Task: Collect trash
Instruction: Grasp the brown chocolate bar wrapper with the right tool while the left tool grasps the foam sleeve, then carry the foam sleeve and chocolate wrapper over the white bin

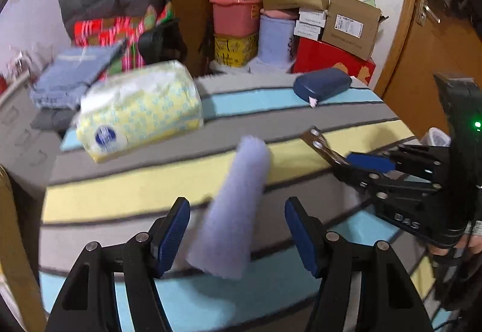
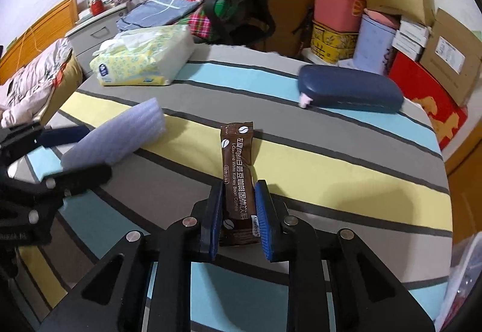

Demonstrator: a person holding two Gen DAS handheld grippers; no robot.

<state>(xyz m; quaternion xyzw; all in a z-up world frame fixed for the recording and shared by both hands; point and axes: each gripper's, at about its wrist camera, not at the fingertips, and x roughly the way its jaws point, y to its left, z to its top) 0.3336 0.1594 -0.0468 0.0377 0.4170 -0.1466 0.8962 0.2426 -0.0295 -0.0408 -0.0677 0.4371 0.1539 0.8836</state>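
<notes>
A brown coffee sachet (image 2: 238, 151) lies lengthwise on the striped table cover (image 2: 331, 157). My right gripper (image 2: 239, 205) is shut on its near end, both blue pads pressing its sides. The left wrist view shows that gripper (image 1: 361, 166) from the side, with the sachet (image 1: 319, 142) sticking out of it. A lavender foam sheet (image 1: 238, 196), loosely rolled, lies on the table to the sachet's left. My left gripper (image 1: 235, 211) is open and straddles the foam, with a gap at each pad. In the right wrist view, the left gripper (image 2: 90, 151) sits over the foam (image 2: 129, 127).
A yellow tissue pack (image 2: 144, 61) sits at the table's far left. A navy glasses case (image 2: 352, 91) lies at the far right. Behind the table stand a pink bin (image 2: 337, 10), stacked cartons (image 2: 446, 61) and a dark chair (image 2: 241, 22) with folded clothes.
</notes>
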